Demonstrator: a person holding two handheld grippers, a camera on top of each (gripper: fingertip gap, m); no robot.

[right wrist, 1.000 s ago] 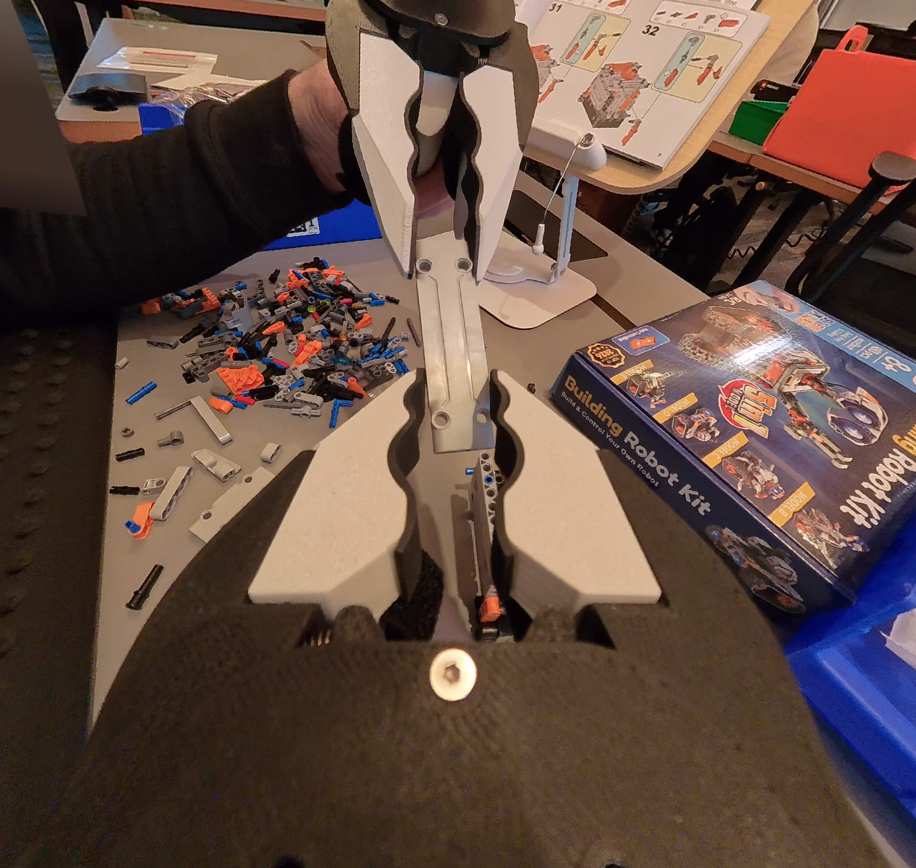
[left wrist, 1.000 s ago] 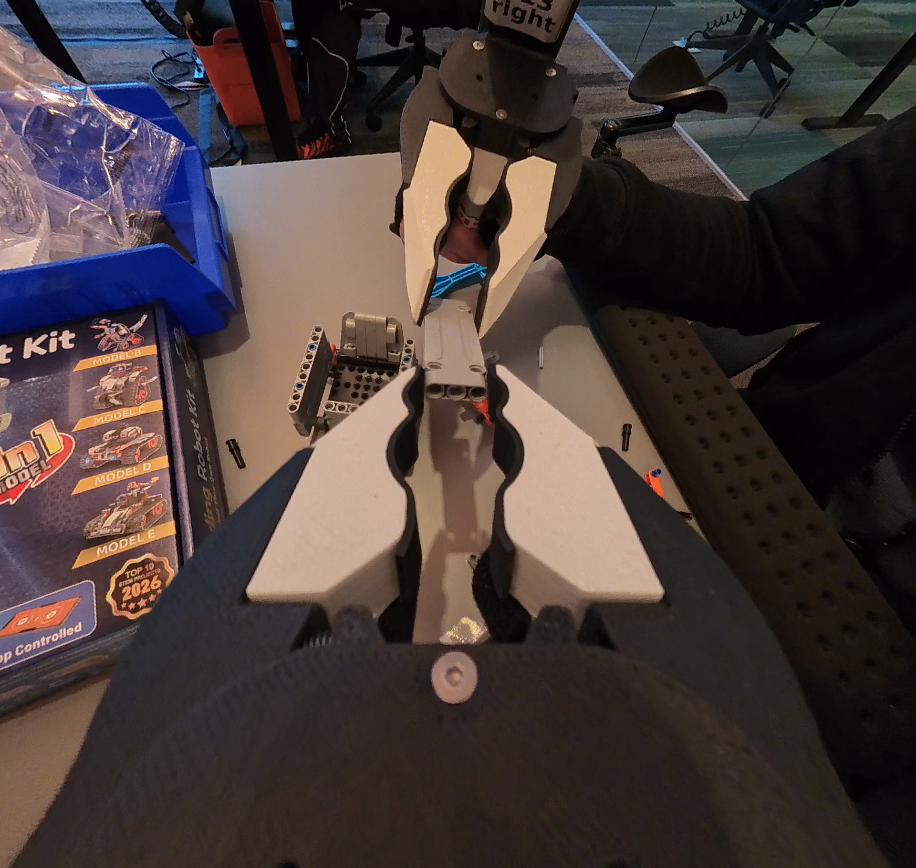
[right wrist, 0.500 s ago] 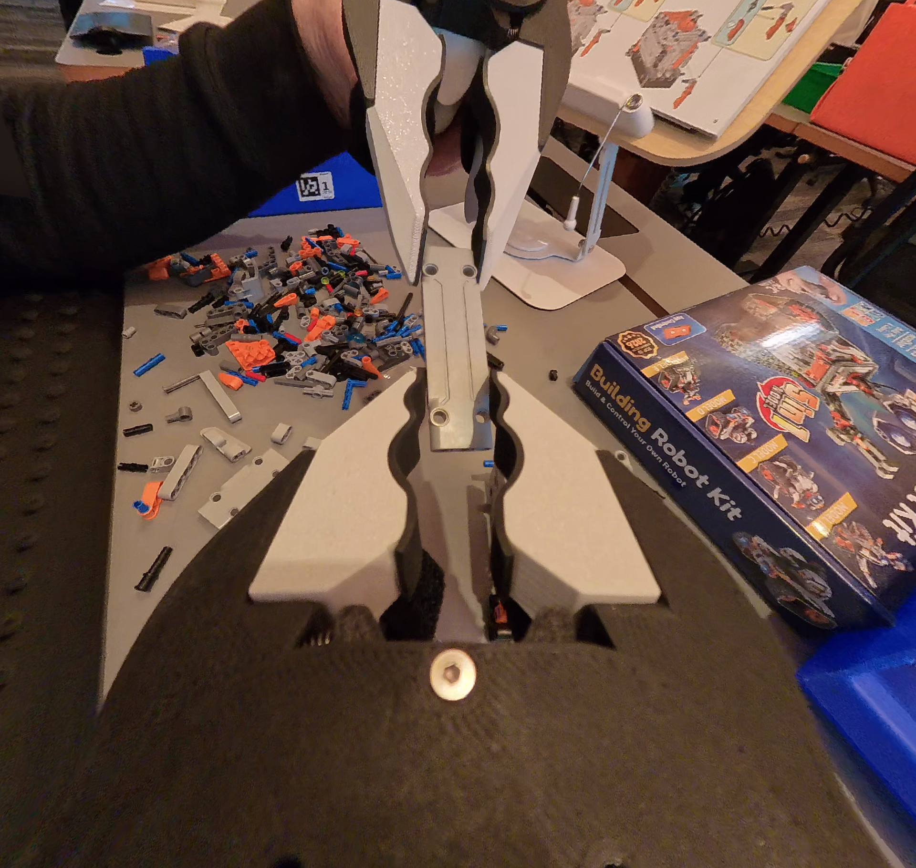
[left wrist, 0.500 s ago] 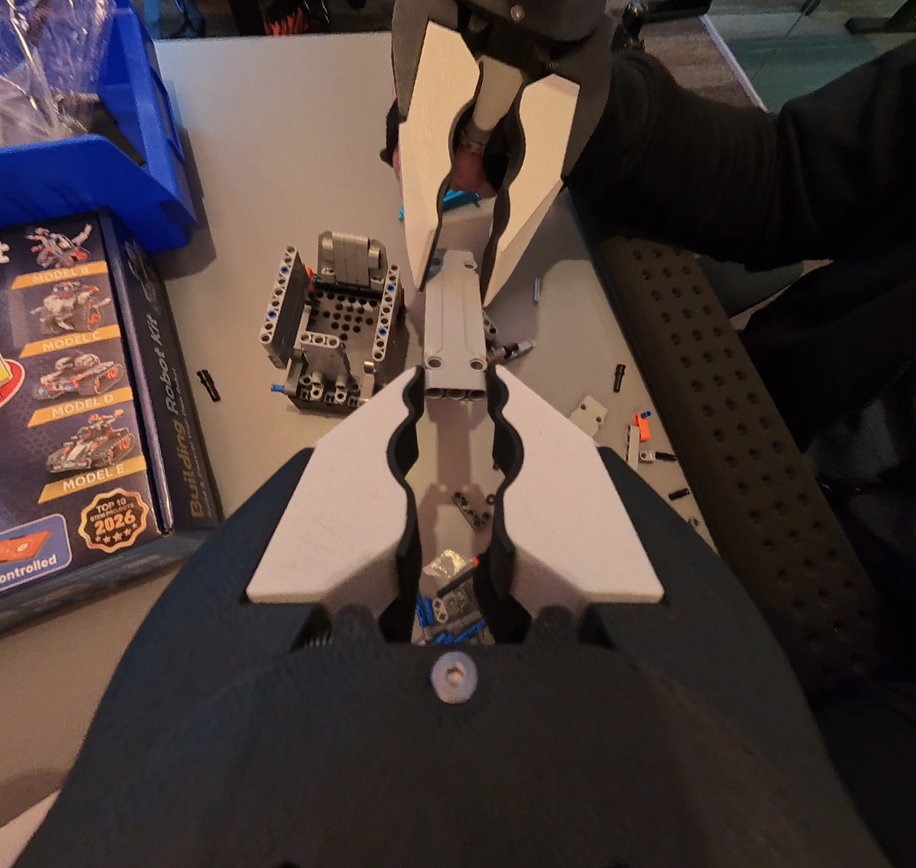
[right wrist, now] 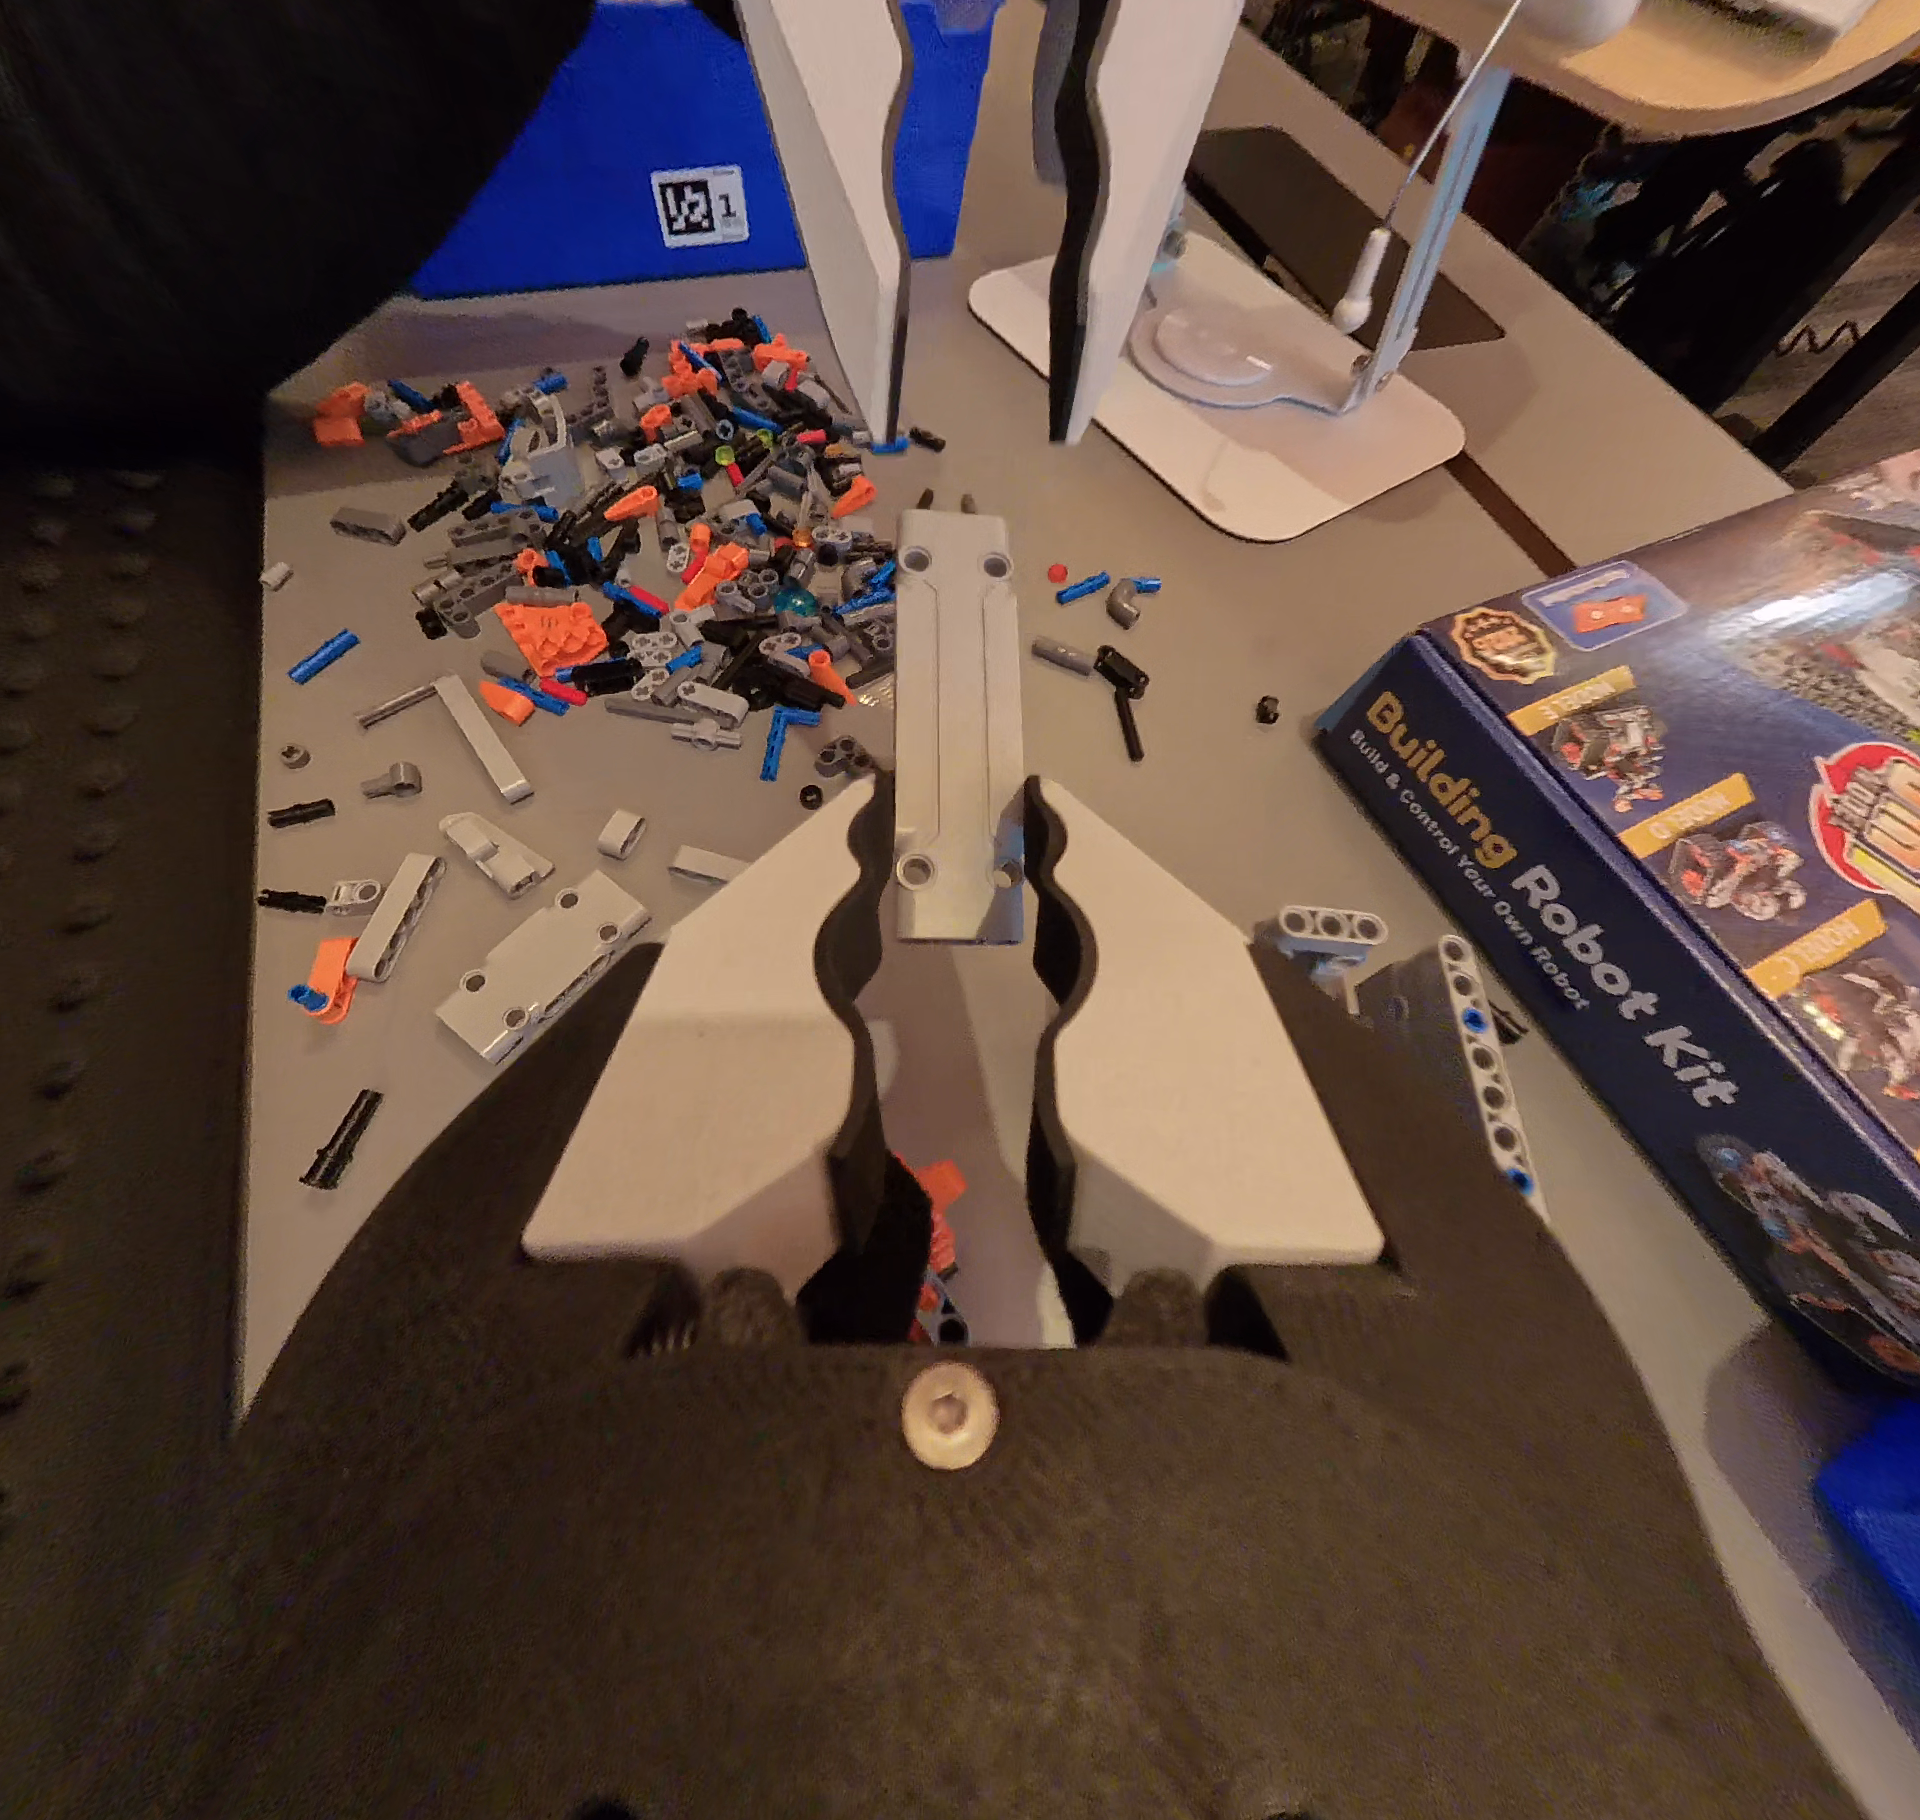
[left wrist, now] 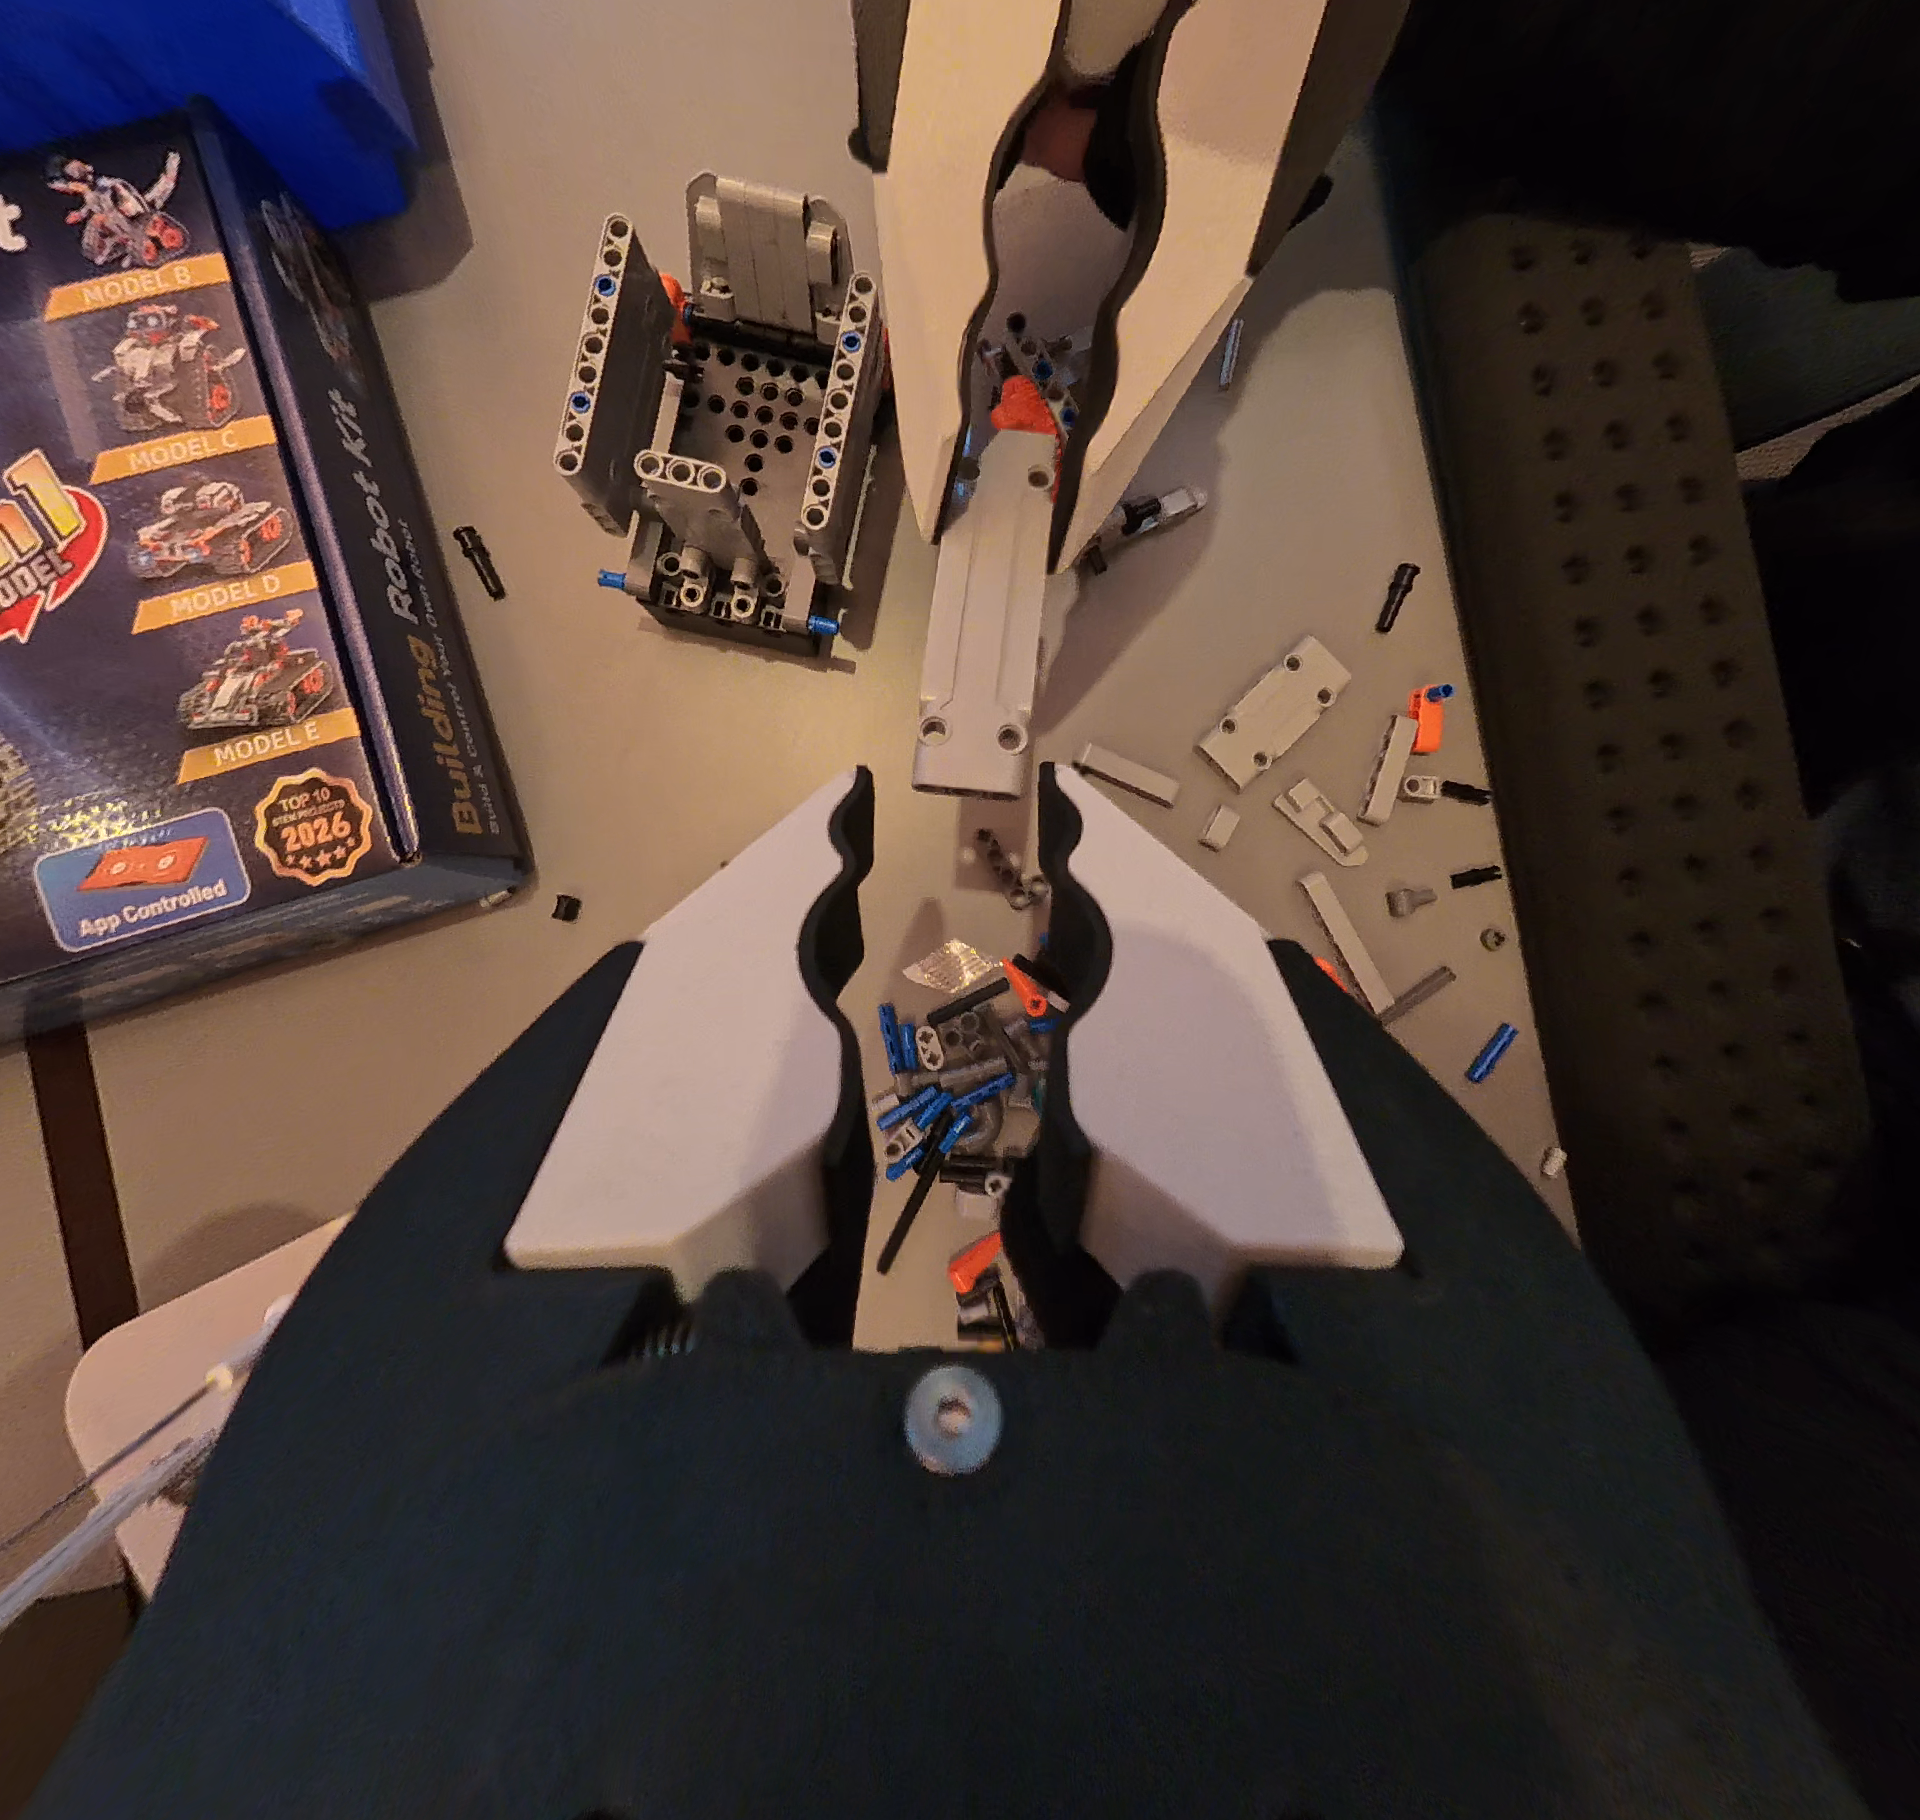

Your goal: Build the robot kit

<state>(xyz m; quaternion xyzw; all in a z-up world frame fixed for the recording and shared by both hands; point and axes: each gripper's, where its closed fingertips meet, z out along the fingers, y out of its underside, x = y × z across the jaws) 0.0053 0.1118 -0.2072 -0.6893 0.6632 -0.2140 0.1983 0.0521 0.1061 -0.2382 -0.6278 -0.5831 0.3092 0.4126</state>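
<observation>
Right now the long grey panel (right wrist: 958, 731) sits pinched at its near end by the right claw (right wrist: 958, 861), its far end free in the air above the table (left wrist: 665, 56). Opposite, the left claw (left wrist: 951, 794) stands spread, its tips just short of the panel, touching nothing. Under them a heap of small loose pieces (right wrist: 665, 575) litters the table, orange, blue, black and grey. Beside the panel stands a half-built grey frame (left wrist: 727, 440), and past it lies the dark blue kit box (left wrist: 208, 544), with a blue bin (left wrist: 197, 35) behind.
</observation>
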